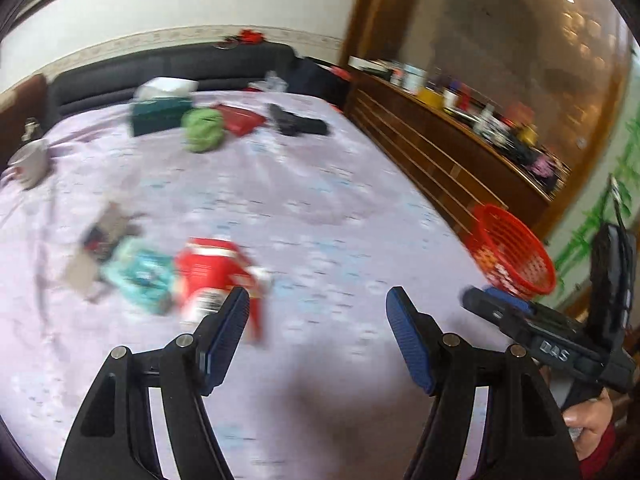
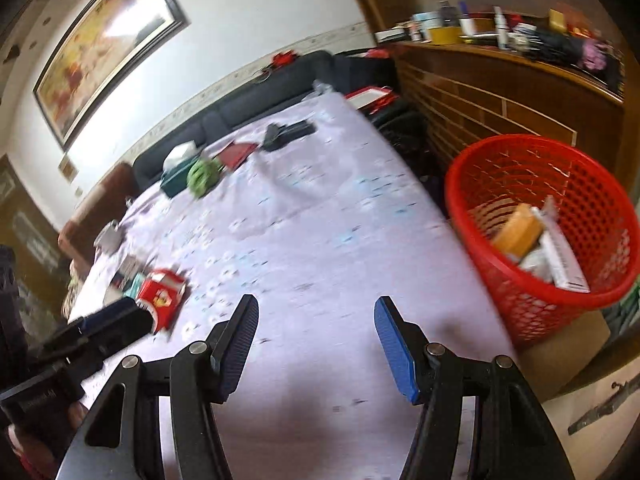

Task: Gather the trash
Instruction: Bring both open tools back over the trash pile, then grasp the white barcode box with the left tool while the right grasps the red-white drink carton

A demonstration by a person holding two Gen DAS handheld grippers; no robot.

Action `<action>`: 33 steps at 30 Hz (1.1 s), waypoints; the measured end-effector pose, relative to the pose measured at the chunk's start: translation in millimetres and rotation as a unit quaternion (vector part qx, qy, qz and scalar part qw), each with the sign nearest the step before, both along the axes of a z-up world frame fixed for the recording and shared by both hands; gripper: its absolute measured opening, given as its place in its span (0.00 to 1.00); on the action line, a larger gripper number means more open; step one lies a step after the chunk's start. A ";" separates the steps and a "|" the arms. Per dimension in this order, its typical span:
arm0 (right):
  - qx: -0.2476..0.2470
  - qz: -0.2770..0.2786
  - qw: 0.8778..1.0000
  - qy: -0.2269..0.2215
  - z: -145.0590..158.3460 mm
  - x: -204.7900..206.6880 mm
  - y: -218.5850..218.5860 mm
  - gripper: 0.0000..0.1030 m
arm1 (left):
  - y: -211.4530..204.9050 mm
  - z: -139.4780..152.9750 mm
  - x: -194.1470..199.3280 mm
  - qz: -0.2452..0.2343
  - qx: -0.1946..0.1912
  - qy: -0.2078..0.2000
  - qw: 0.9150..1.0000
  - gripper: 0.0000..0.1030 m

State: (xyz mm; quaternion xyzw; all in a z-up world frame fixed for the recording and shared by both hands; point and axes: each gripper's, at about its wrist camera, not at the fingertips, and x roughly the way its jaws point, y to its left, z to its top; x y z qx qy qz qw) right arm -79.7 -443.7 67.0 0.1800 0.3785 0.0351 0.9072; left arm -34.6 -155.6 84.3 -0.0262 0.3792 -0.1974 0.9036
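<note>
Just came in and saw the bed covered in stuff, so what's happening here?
A person holds a claw in each hand, collecting trash off the bed. Both the left claw and the right claw are open and hold nothing. A red packet and a teal wrapper lie ahead of the left one. The red basket beside the bed already holds some trash.

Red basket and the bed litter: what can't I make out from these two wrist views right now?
- Red basket contents: right view shows only the top pieces; its wall hides anything lower. In the left view they are too small.
- Red packet print: motion blur in the left view; in the right view the left gripper covers its near end.
- Teal wrapper and the scraps beside it: too blurred to identify.
</note>
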 end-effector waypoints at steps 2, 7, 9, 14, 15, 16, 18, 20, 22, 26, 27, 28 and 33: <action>-0.004 0.012 1.000 0.004 -1.9 3.8 13.1 0.63 | 27.1 3.2 9.8 0.034 0.007 -0.001 0.999 0.67; -0.011 0.035 0.999 0.008 -3.4 8.7 37.4 0.63 | 91.9 5.4 47.5 0.122 0.033 -0.001 0.992 0.67; -0.014 0.044 0.999 0.009 -3.6 10.0 45.2 0.63 | 113.0 0.9 70.2 0.151 0.048 0.010 0.987 0.67; -0.022 0.061 0.998 0.013 -4.5 13.0 62.4 0.63 | 152.5 -25.8 128.8 0.181 0.025 0.073 0.980 0.67; -0.022 0.065 0.998 0.013 -4.4 13.6 65.3 0.63 | 154.4 -32.4 137.3 0.168 0.021 0.086 0.982 0.67; -0.022 0.067 0.997 0.014 -4.1 13.7 67.6 0.63 | 153.5 -39.5 143.8 0.165 0.020 0.098 0.981 0.66; -0.022 0.071 0.997 0.015 -4.2 14.1 71.9 0.63 | 153.7 -54.6 153.1 0.168 0.021 0.117 0.979 0.64; -0.020 0.076 0.997 0.018 -4.0 15.0 74.2 0.63 | 152.2 -68.1 158.6 0.168 0.019 0.132 0.977 0.52; -0.015 0.082 0.996 0.021 -3.2 18.0 78.4 0.63 | 150.1 -69.1 156.0 0.172 0.027 0.117 0.978 0.42; -0.004 0.100 0.994 0.029 -0.4 26.6 91.1 0.63 | 155.8 -67.1 141.0 0.173 -0.003 0.112 0.979 0.35; -0.001 0.105 0.994 0.031 0.2 28.8 95.0 0.63 | 157.3 -64.7 134.5 0.173 -0.005 0.105 0.979 0.35; 0.003 0.110 0.993 0.033 1.2 31.5 100.6 0.63 | 157.3 -61.4 126.2 0.174 -0.005 0.094 0.980 0.35; 0.026 0.135 0.990 0.043 2.7 54.4 133.6 0.70 | 158.2 -48.1 81.8 0.173 -0.016 0.054 0.983 0.35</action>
